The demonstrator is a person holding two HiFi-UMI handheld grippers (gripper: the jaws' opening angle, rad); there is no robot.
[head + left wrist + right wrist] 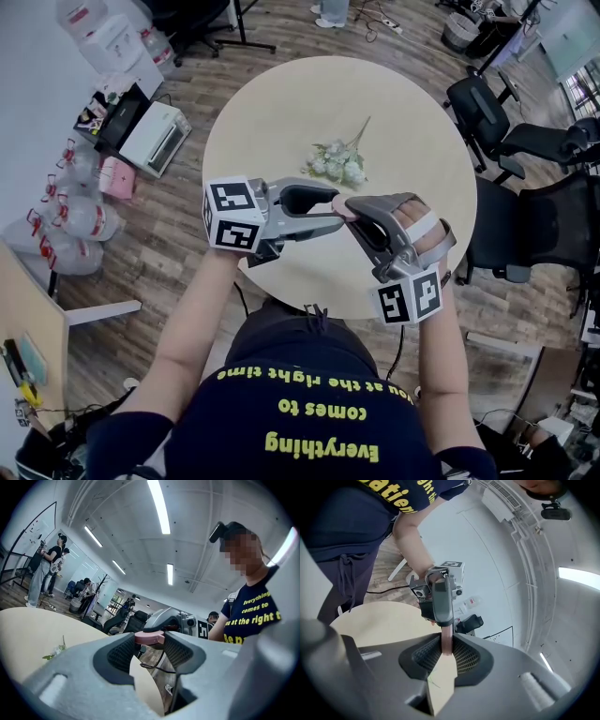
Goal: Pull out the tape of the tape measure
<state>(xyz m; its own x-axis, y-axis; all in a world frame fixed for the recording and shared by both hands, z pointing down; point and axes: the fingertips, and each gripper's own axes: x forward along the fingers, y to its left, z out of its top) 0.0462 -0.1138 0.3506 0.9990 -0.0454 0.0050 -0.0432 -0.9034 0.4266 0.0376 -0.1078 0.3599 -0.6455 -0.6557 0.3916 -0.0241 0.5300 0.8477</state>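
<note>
Above the near edge of the round table (281,112), the left gripper (150,640) is clamping the pink tape measure (151,637) across its width, while the right gripper (446,647) is pinching its thin side, tips meeting.

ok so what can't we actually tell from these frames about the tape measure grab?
- Head view: tape measure mostly hidden where left gripper and right gripper meet; only a pink sliver shows.
- Left gripper view: the tape measure's lower part sits behind the jaws; no tape or markings visible.
- Right gripper view: pink piece clamped edge-on; case or tape end, cannot tell.
- Whether any tape is out: no view shows it.
</note>
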